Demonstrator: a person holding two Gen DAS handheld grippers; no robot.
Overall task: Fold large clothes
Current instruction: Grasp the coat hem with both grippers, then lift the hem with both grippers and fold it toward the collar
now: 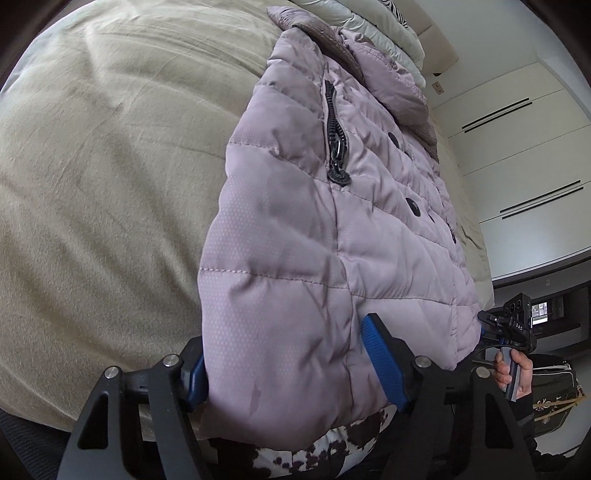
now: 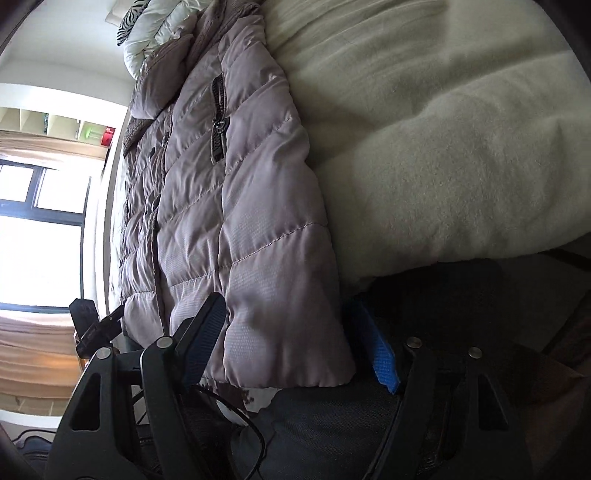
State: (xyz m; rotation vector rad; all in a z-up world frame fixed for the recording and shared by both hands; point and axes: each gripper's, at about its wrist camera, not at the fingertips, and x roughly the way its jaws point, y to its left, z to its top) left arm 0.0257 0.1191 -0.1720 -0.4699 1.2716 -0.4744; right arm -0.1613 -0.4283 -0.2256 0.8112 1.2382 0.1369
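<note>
A quilted lilac puffer jacket [image 1: 314,229] lies lengthwise on a beige bed blanket [image 1: 103,184], collar far away, hem nearest me. My left gripper [image 1: 284,365] is open, its blue-padded fingers [image 1: 384,365] standing on either side of the hem's left corner. In the right wrist view the jacket [image 2: 240,221] lies the same way, and my right gripper [image 2: 295,343] is open, its fingers straddling the hem's right corner. The right gripper also shows in the left wrist view [image 1: 509,332], held by a hand.
White pillows [image 1: 388,33] lie beyond the collar. White wardrobe doors [image 1: 517,147] stand to the right. A window [image 2: 40,206] is at the left in the right wrist view. A cow-print fabric [image 1: 325,454] hangs below the hem. A dark bag [image 2: 332,435] sits below the bed edge.
</note>
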